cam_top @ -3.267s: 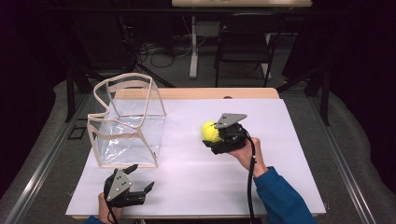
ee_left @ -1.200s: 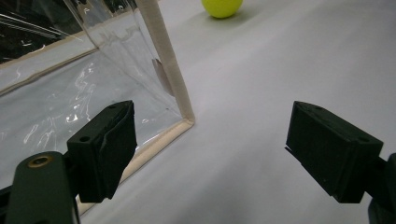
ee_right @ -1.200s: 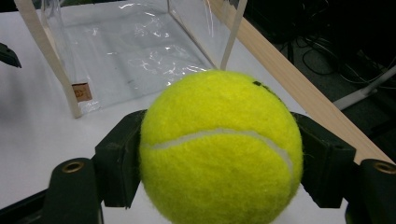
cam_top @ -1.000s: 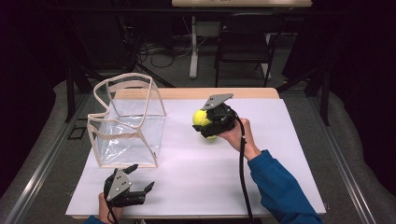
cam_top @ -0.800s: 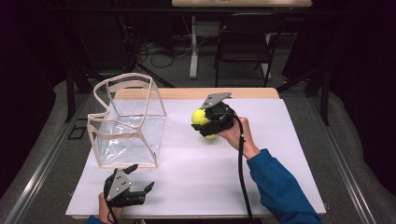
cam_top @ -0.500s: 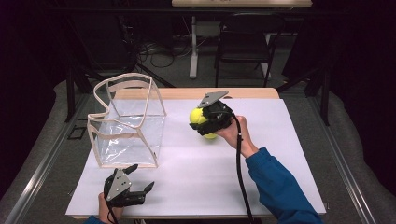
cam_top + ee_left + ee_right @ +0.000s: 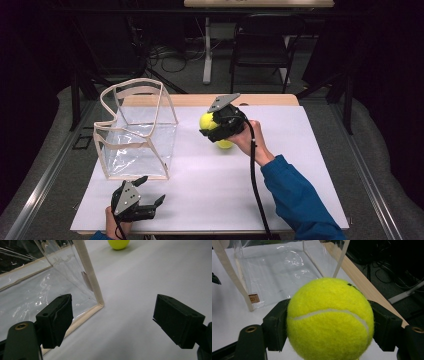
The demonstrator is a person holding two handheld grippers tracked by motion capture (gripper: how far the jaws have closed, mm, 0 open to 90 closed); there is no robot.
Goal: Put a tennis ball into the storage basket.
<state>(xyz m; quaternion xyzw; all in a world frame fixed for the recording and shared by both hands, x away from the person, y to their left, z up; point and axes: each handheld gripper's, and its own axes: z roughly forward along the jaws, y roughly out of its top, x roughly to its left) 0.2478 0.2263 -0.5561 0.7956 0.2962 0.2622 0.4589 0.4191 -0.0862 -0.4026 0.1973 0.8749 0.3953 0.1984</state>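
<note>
While a clear plastic bag (image 7: 135, 135) with pale cloth trim stands open-topped at the left of the white table (image 7: 300, 190), the left gripper (image 7: 145, 197) rests near the table's front edge just before the bag, its jaws wide apart with nothing between them. Seen from the left gripper view, the bag's trimmed corner (image 7: 92, 287) sits just ahead of the near jaw. To the right, past the bag, the right gripper (image 7: 209, 125) is raised above the table, clamped on a yellow tennis ball (image 7: 329, 320), the pads pressing it from both sides. A second tennis ball (image 7: 225, 144) lies on the table just beneath that hand. A blue sleeve (image 7: 295, 195) runs down toward the lower right.
</note>
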